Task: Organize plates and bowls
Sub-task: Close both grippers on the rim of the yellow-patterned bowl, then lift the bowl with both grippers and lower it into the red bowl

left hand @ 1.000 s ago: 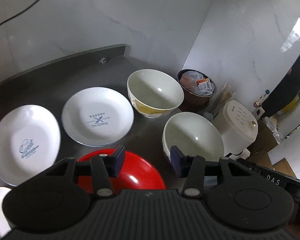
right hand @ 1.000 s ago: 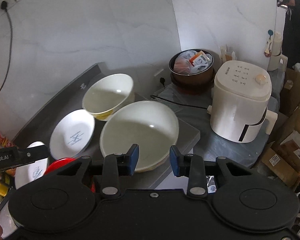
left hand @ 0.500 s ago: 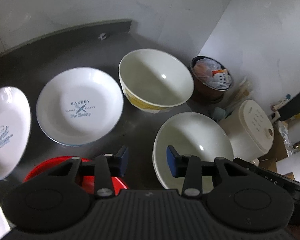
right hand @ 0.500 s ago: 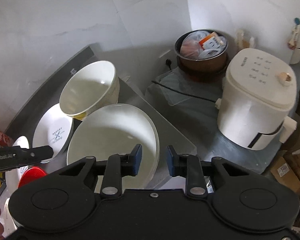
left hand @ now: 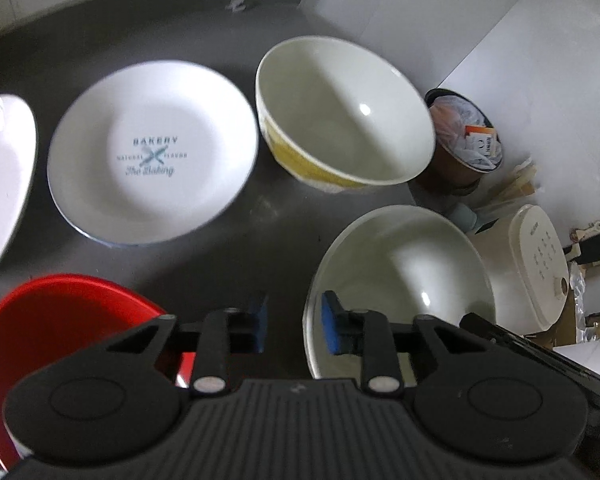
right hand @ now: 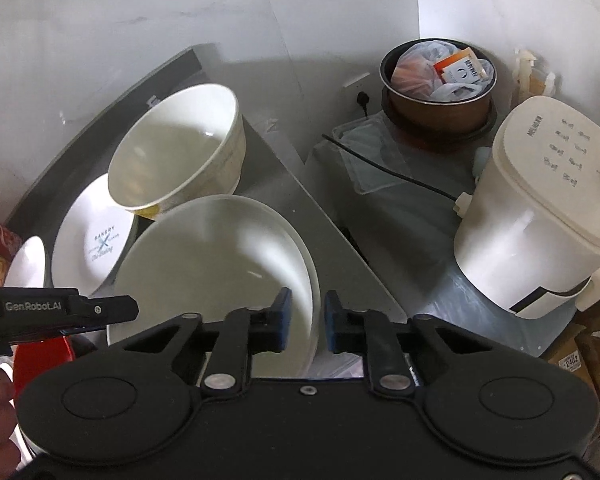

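The plate point(left hand: 152, 152) at 11 o'clock reads "BAKERY" and "The Baking". The left gripper point(left hand: 292, 328) and the right gripper point(right hand: 308, 320) both have their fingers spread, straddling the wide white bowl's point(right hand: 220, 264) rim.

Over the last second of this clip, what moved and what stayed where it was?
Both claws came down and forward toward the wide shallow white bowl. The right claw, narrowed but open, now straddles its near right rim. The left claw, also narrower, hangs by its left rim without gripping. The Bakery-print white plate, the deep white bowl with yellow pattern and the red bowl stayed put.
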`<state>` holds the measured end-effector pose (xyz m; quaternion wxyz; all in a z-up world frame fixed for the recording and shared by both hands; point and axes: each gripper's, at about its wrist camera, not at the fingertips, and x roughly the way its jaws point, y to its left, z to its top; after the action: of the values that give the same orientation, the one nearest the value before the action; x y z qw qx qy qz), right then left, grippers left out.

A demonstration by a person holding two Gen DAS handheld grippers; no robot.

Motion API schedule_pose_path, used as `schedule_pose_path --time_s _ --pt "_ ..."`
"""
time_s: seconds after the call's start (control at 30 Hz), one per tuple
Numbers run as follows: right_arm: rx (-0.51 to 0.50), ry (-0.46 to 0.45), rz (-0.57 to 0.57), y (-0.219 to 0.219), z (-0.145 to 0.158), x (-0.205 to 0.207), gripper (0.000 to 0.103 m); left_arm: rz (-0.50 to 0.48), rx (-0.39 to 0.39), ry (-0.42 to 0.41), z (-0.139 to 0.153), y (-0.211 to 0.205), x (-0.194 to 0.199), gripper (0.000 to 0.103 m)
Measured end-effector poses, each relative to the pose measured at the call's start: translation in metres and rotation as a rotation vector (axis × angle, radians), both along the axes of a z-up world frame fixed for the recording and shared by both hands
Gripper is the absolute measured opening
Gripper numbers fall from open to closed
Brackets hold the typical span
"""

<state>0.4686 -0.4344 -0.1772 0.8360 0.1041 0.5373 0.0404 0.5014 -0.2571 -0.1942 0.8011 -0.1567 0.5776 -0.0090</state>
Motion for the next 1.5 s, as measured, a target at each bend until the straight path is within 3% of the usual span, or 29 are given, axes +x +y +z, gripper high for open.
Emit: schedule_pose_path --time_s 0.1,0.2,0.47,0.77,1.07,1.5 --pt "-0.012 0.004 0.010 -0.001 -0.001 0.003 0.007 0.017 -0.039 0.031 -0.005 0.002 0.003 0.012" --pt "-0.014 -0.002 0.021 -0.001 0.001 0.006 0.005 0.036 -0.065 0.034 -0.004 0.005 0.006 0.008" --pt "-0.024 -0.047 0.068 0.009 0.018 0.008 0.005 0.068 -0.079 0.022 0.003 0.014 0.002 0.008" --pt "0.010 -0.112 0.058 0.024 0.053 -0.001 0.005 0.065 -0.097 -0.071 0.045 0.036 -0.012 0.008" --pt "0.053 -0.178 0.109 0.062 0.085 -0.014 0.005 0.125 -0.097 -0.139 0.084 0.079 -0.041 0.008" --pt "0.083 -0.185 0.193 0.118 0.091 -0.040 0.006 0.223 -0.071 -0.157 0.097 0.140 -0.093 0.008"
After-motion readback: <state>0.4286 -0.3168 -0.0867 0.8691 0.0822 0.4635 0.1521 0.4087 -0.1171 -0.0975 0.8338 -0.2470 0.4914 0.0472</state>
